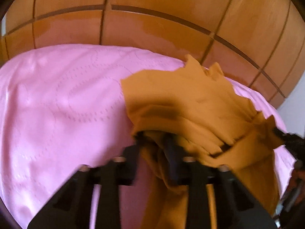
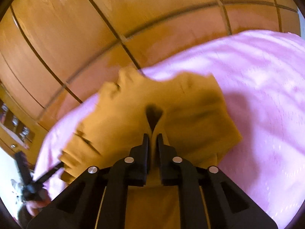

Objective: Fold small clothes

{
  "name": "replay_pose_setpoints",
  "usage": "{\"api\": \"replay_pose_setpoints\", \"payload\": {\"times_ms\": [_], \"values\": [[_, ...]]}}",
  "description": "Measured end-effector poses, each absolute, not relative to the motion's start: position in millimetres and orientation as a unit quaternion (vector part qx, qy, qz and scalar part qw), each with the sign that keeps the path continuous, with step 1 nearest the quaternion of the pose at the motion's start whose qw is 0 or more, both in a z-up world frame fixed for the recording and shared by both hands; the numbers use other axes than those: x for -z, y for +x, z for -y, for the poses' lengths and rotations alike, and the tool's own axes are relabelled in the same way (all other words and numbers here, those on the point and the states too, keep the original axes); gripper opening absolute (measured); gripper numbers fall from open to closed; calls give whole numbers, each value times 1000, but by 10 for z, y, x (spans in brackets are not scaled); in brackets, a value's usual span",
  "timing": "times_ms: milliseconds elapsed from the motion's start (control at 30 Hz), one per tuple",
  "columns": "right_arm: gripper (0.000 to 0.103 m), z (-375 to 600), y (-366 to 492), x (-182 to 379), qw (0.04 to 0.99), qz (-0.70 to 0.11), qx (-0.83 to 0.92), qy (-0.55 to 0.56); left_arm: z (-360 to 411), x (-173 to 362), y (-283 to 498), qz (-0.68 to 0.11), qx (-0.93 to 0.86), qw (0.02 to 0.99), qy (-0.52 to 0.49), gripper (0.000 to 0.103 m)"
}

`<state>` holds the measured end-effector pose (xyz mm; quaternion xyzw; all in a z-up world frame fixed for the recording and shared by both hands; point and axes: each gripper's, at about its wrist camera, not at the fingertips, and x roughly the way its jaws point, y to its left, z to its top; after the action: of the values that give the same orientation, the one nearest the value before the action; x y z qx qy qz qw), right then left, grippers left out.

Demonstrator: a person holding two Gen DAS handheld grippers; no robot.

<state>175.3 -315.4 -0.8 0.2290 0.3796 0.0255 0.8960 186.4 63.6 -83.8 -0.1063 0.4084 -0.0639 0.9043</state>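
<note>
Both the left gripper (image 1: 154, 143) and right gripper (image 2: 152, 141) pinch the soft, light mustard-yellow cloth garment (image 2: 133, 110) by its near hem, on the pink embossed bedcover (image 1: 57, 95); it drapes limply.

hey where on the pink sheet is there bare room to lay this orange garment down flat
Bare pink sheet lies wide open between the orange garment and the wooden wardrobe doors behind the bed. It is crowded where the left gripper and right gripper pinch the bunched cloth near the bed's edge.
</note>
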Motion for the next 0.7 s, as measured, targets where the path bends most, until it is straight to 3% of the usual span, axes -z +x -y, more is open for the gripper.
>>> {"api": "replay_pose_setpoints", "payload": {"times_ms": [67, 200, 300, 367, 400, 433, 467, 500, 633, 667, 700], "values": [[3, 3221, 1724, -249, 914, -329, -37, 236, -705, 823, 1862, -394, 50, 910, -116, 6], [3, 3585, 1549, -535, 929, -203, -53, 307, -806, 883, 1776, -382, 37, 912, -144, 6], [3, 3749, 1609, -349, 916, -242, -29, 319, -865, 994, 1704, -385, 51, 904, -180, 6], [7, 3793, 1614, -141, 891, -281, -52, 352, -900, 1039, 1690, -387, 53, 900, -194, 17], [15, 3772, 1614, -77, 886, -301, -50, 350, -933, 1047, 1696, -389, 55, 897, -203, 24], [48, 3729, 1602, -25, 883, -320, -46, 340, -938, 1053, 1718, -390, 56, 896, -206, 37], [80, 3688, 1576, -1, 884, -328, -43, 331, -945, 1046, 1739, -389, 56, 896, -207, 42], [83, 3655, 1565, 2, 886, -329, -41, 325, -945, 1033, 1768, -389, 53, 897, -204, 42], [69, 3435, 1734, 63, 886, -379, -34, 265, -858, 985, 1937, -395, 48, 901, -172, 41], [62, 3382, 1797, 91, 882, -396, -33, 255, -822, 982, 1977, -398, 45, 902, -160, 29], [40, 3290, 1899, 125, 877, -417, -41, 235, -790, 989, 2013, -402, 47, 902, -151, 19]]}}
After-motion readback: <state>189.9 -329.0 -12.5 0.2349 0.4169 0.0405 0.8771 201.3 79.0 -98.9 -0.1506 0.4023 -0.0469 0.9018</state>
